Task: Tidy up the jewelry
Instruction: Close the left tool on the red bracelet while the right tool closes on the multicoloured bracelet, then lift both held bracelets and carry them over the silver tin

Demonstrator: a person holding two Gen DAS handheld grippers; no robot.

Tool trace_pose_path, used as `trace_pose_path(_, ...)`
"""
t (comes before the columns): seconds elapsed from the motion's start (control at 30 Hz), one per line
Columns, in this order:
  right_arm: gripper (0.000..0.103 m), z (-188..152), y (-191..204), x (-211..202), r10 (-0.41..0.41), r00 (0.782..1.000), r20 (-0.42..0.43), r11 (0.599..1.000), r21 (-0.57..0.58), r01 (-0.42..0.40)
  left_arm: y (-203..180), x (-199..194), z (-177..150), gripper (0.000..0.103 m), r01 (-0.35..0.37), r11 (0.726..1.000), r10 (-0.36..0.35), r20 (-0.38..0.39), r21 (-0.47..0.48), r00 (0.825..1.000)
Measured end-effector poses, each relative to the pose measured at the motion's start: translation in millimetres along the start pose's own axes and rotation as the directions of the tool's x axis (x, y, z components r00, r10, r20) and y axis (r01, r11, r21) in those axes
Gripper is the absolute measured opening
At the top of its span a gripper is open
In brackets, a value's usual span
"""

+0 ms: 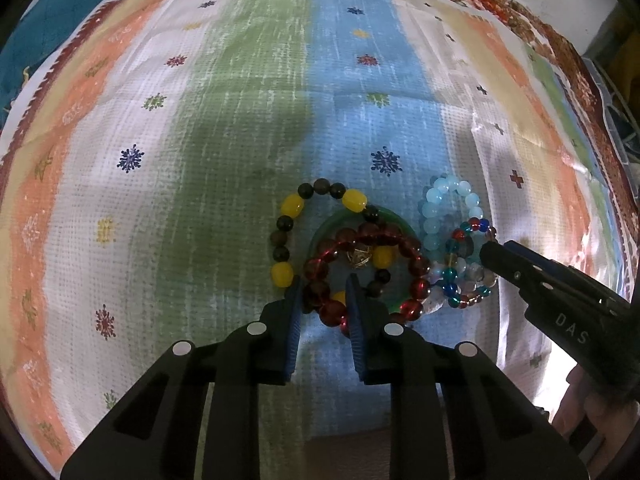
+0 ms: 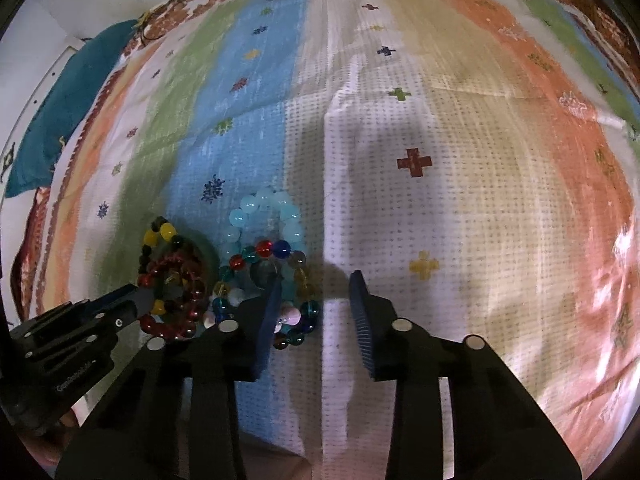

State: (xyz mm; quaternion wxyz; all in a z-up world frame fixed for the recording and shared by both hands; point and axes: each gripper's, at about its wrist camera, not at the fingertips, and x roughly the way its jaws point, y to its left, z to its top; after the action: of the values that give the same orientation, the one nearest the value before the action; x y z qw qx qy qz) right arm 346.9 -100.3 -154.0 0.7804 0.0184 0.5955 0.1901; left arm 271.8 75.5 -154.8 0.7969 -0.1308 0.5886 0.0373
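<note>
- left wrist view: the bracelets lie in one overlapping heap on the striped cloth (image 1: 200, 120). a yellow-and-dark bead bracelet (image 1: 288, 208), a green bangle (image 1: 320, 232) and a red bead bracelet (image 1: 416, 264) are stacked together, with a small gold charm (image 1: 359, 258) in the middle.
- just to their right sit a pale blue bead bracelet (image 1: 432, 204) and a multicoloured bead bracelet (image 1: 452, 280), touching each other and the red one.
- the left claw (image 1: 324, 300) is drawn in narrow, and the near arc of the red bead bracelet fills the gap, so it looks clamped on those beads. a yellow bead sits against the right pad, so the other bracelet may be caught too.
- the right claw (image 1: 490, 254) reaches in from the right, its tip resting on the multicoloured bracelet's edge.
- right wrist view: the right claw's fingers stand a little apart. the left finger lies over the multicoloured beads, while the right finger rests on bare cloth, clear of any bead, so nothing looks pinched yet.
- step in hand, as i judge it: taking hold of one bracelet in each claw to pull the heap apart.
- the next move likely calls for closing the right claw fully on the multicoloured rim. then each piece should be lifted slowly and drawn outward, watching that the bangle and the pale blue beads do not drag along.
</note>
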Motion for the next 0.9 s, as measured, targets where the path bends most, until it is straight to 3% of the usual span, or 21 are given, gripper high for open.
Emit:
trace_pose_path(0.07, 0.019, 0, 2, -1, -0.007, 1.0, -0.002, 1.0, -0.008, 0.007, 1, -1, 0, 0.013, -0.006, 1.0, 0.006, 0.003, 0.001, 1.0)
trace_pose_path(0.13, 0.011, 0, 3, -1, -0.022, 1.0, -0.001, 1.0, -0.022, 0.022, 0, -2, 0, 0.013, -0.007, 1.0, 0.007, 0.0, 0.006, 1.0)
trace_pose_path(0.9, 0.01, -1, 19, -30, 0.001, 0.999, 0.049, 0.995, -0.098, 0.004, -4, -33, -1, 0.013, -0.008, 0.999, 0.005, 0.073, 0.039, 0.997)
